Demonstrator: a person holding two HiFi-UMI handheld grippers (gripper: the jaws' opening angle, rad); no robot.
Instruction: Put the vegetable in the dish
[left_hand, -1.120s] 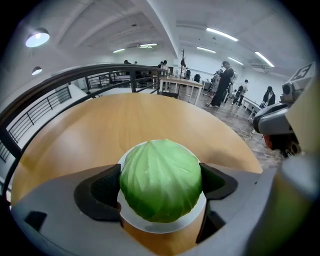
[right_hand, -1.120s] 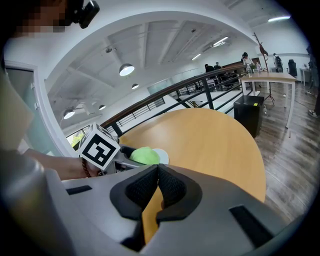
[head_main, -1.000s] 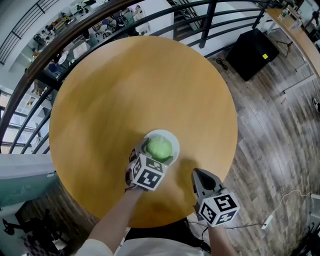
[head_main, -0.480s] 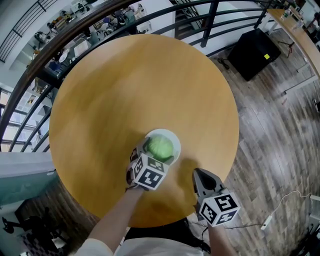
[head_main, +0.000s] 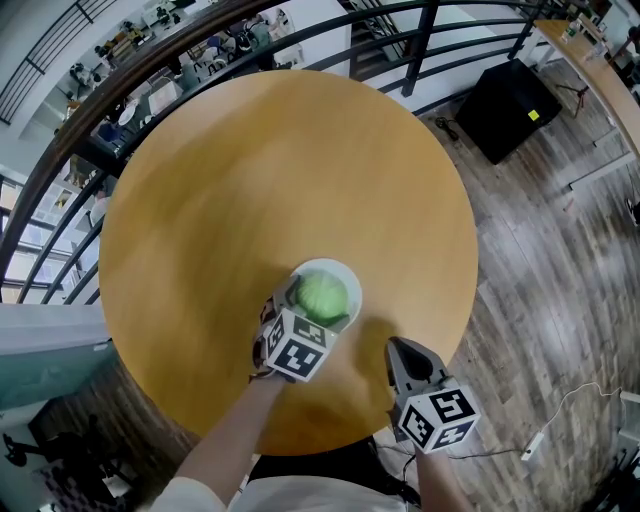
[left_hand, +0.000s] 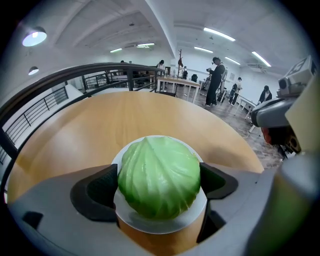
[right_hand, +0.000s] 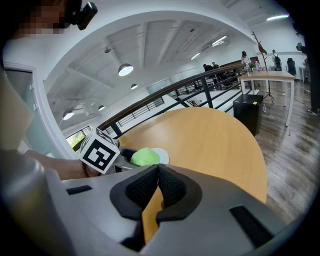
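A round green cabbage (head_main: 320, 295) rests on a small white dish (head_main: 346, 276) on the near part of the round wooden table (head_main: 250, 180). My left gripper (head_main: 311, 306) reaches in from the near side. In the left gripper view its two black pads press against either side of the cabbage (left_hand: 159, 177), which sits over the dish (left_hand: 150, 228); the left gripper (left_hand: 159, 184) is shut on it. My right gripper (head_main: 397, 350) hovers near the table's front right edge, its jaws together with nothing between them (right_hand: 157, 182). From there the cabbage (right_hand: 145, 156) and dish (right_hand: 161, 152) lie ahead to the left.
A dark metal railing (head_main: 420, 40) curves round the far side of the table. A black box (head_main: 505, 105) stands on the wooden floor at the far right. People (left_hand: 216, 80) and a long table (right_hand: 265, 76) stand further off.
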